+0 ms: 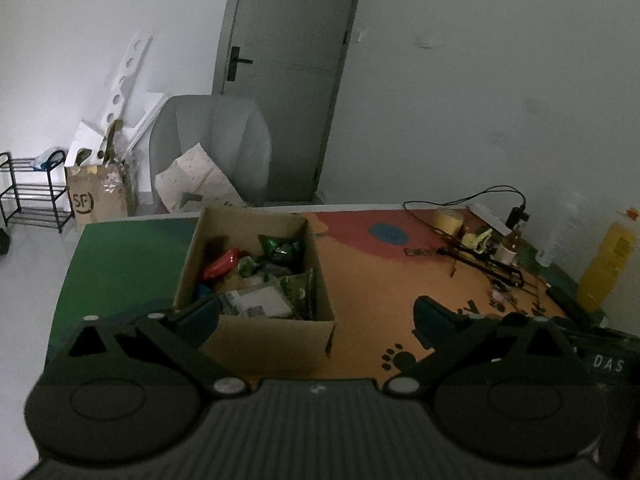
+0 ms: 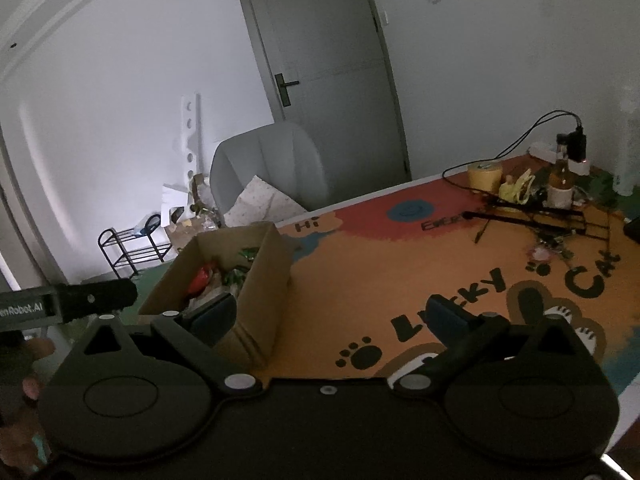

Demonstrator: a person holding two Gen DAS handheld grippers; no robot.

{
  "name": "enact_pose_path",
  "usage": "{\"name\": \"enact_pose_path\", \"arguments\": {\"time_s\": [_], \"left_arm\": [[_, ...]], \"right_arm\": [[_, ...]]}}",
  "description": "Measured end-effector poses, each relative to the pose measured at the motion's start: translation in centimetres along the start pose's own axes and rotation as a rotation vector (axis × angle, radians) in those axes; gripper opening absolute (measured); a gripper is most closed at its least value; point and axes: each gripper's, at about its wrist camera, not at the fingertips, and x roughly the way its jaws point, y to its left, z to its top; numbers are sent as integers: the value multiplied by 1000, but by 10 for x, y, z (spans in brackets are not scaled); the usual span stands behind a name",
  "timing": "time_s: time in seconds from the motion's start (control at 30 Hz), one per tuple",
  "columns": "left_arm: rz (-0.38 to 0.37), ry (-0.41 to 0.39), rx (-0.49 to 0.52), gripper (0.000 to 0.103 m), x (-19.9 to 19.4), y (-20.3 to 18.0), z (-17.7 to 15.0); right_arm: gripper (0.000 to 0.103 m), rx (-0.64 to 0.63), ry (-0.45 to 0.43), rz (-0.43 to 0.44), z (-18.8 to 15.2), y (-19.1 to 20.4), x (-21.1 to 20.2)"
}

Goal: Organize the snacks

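An open cardboard box [image 1: 264, 332] stands on the colourful table mat and holds several snack packets: a red one [image 1: 219, 266], dark green ones [image 1: 280, 247], a pale one [image 1: 260, 303]. My left gripper [image 1: 316, 316] hovers just in front of the box, open and empty, its left finger [image 1: 196, 316] over the box's near corner. In the right wrist view the same box [image 2: 260, 292] sits left of centre. My right gripper [image 2: 332, 316] is open and empty, with its left finger [image 2: 212, 316] against the box's near side. The left gripper's body [image 2: 68, 302] shows at the left edge.
Clutter fills the table's far right: a tape roll [image 1: 450, 219], a bottle [image 2: 560, 178], black cables [image 2: 532, 136], a yellow container [image 1: 608, 268]. Beyond the table stand a grey chair [image 1: 216, 144], a grey door [image 1: 288, 60], a black rack [image 1: 32, 196] and cardboard [image 1: 96, 196].
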Motion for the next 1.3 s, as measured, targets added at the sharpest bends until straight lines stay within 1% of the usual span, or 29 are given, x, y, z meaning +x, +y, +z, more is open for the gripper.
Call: {"name": "enact_pose_path", "arguments": {"time_s": [0.2,0.3,0.43,0.53,0.63,0.73,1.0,1.3], "left_arm": [[-22,-16,38,103,-17,-7,-6],[-28,-19,38,103,-24,-8,-10],[1,-27,47,103,-32,-9,-13],[20,-37,48,103,-42,-6,-14],[43,-42,53,103,-50,-4,-15],[51,-39,56,103,-54,-3,-14],[51,-41,78,103,-59,-3,-15],[50,-42,81,103,-60,-5,-16]], "right_arm": [[103,34,6,-16,-1,-8,-17],[103,17,18,-19,-3,-6,-23],[103,-14,57,-24,-6,-3,-28],[103,-28,71,7,-8,-2,-32],[103,0,93,43,-5,-2,-30],[103,-1,105,44,-6,-2,-30],[103,1,93,47,-4,-1,-37],[103,2,92,44,-4,-2,-38]]}}
